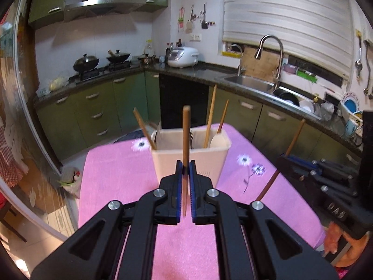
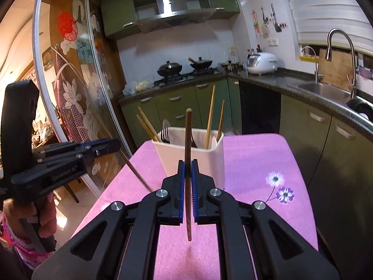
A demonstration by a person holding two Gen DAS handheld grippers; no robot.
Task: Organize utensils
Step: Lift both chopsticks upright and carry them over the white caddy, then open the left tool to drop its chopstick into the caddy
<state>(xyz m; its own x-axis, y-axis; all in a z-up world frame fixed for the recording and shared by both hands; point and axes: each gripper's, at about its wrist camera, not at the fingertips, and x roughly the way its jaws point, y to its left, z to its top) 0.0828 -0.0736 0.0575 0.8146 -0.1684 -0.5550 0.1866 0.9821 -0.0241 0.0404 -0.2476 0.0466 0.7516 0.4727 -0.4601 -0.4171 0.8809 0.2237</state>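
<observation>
Above pink cloth [image 1: 116,175], both fingers pinching chopsticks [image 1: 185,140], utensil holder [image 1: 186,158] ahead

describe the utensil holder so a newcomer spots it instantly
Find the pink flowered tablecloth covering the table. At its far end stands a cream rectangular plastic utensil holder, open-topped. It is the only container on the cloth, with wooden chopsticks sticking up out of it.

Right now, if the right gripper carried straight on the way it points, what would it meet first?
Probably the white utensil holder directly ahead on the pink cloth; the right gripper, shut on a wooden chopstick, points at it. Depth is unclear.
</observation>
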